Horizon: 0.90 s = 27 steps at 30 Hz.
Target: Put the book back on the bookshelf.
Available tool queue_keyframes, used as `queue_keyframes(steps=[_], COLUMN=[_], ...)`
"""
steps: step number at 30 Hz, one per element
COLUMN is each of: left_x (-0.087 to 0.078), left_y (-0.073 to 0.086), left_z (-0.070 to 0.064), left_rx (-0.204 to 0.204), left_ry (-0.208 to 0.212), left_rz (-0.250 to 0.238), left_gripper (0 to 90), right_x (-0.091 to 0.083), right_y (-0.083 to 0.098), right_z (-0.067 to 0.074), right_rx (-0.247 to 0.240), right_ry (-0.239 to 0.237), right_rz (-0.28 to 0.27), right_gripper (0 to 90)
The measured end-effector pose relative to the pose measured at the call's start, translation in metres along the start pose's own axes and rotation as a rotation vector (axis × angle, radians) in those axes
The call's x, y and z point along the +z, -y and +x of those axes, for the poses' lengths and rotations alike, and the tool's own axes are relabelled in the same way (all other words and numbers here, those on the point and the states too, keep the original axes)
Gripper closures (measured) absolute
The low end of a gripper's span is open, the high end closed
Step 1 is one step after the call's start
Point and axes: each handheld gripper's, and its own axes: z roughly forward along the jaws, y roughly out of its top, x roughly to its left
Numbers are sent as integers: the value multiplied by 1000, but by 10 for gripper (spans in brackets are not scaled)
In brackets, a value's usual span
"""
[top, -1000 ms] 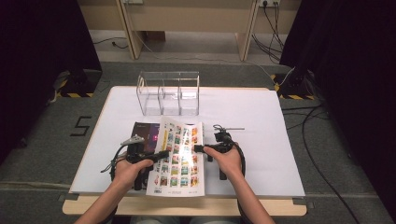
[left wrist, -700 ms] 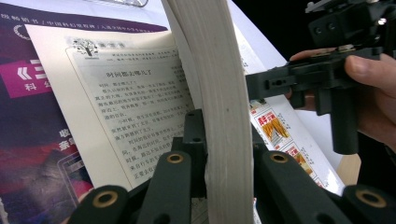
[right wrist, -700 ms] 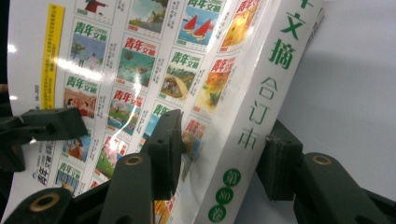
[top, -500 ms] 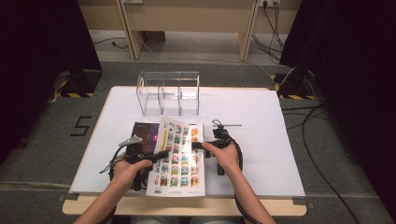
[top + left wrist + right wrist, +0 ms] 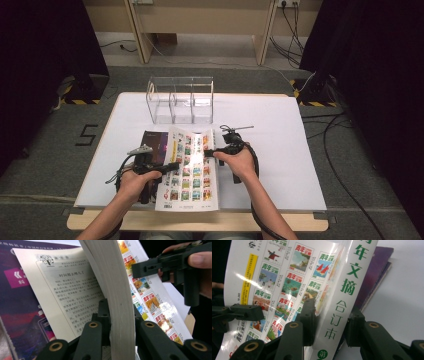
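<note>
High view: a thick book (image 5: pixel 189 170) lies on the white surface (image 5: pixel 280 150), near the person's edge, on top of a dark purple magazine (image 5: pixel 154 144). A clear plastic organizer (image 5: pixel 181 100) stands behind it, well apart. The left gripper (image 5: pixel 172 165) reaches in at the book's left edge and the right gripper (image 5: pixel 207 152) at its right edge. The risk here, as I judge it, is that the bulky book sags or twists between the two holds and drags the magazine along.

Left gripper view: the jaws are closed on the fanned block of pages (image 5: pixel 110 290), one jaw on each side of the paper edge. A printed text page (image 5: pixel 72 295) lies open to the left. Only part of the book's thickness is pinched, so loose pages could slide out if it is lifted.

Right gripper view: the jaws have just been closing, half open now, straddling the book's spine (image 5: pixel 344 292) with its green lettering. The left jaw touches the glossy cover (image 5: pixel 287 277); the right stands a little off. That slick, bowed cover could slip when squeezed.
</note>
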Motion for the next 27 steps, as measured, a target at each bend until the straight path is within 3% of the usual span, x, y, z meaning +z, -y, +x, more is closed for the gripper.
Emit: queue_keyframes(steps=[1, 6, 13, 19, 23, 27], left_x=[0, -1, -4, -3, -3, -8], left_y=[0, 0, -1, -1, -1, -1], left_z=[0, 2, 4, 3, 2, 3], left_rx=[-2, -15, -27, -47, -43, 22], left_ry=[-2, -1, 18, -2, -68, -166], left_rz=[3, 9, 14, 14, 31, 34], left_gripper=[782, 775, 754, 689, 520, 402], right_x=[0, -1, -7, -12, -17, -23], right_y=[-1, -3, -5, -6, -7, -10], right_z=[2, 11, 23, 32, 36, 45], right_rx=[-23, -24, -61, -49, -30, -51], right_ry=[6, 36, 63, 69, 63, 76], right_rz=[4, 7, -11, -41, -85, -127], right_gripper=[662, 676, 693, 719, 736, 740])
